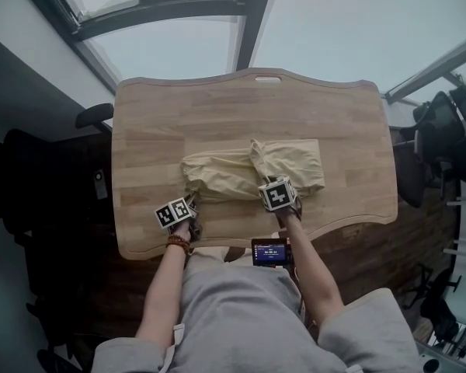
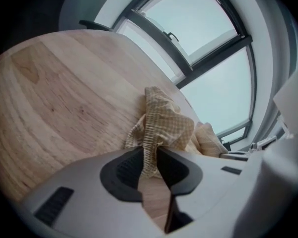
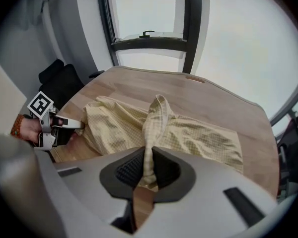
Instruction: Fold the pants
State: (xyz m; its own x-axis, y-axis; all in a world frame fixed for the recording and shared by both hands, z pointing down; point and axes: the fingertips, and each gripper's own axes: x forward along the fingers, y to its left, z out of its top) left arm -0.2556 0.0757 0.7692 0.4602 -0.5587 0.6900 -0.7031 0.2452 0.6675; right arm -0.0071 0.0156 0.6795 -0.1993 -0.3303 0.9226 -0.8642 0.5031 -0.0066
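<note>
On the pale wooden counter, the yellow checked cotton pants lie bunched and roughly doubled over. The left gripper and right gripper each have their fingers pinching a ridge of cloth at the near edge. Folding looks about midway, with smoothing and a further fold left.

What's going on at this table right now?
A person at a wooden table is folding pale yellow pants with a handheld gripper in each hand. The left gripper pinches the cloth at the pants' left end, on the person's side. The right gripper is clamped on a raised ridge of cloth near the middle. The pants lie bunched across the table, only partly folded.
</note>
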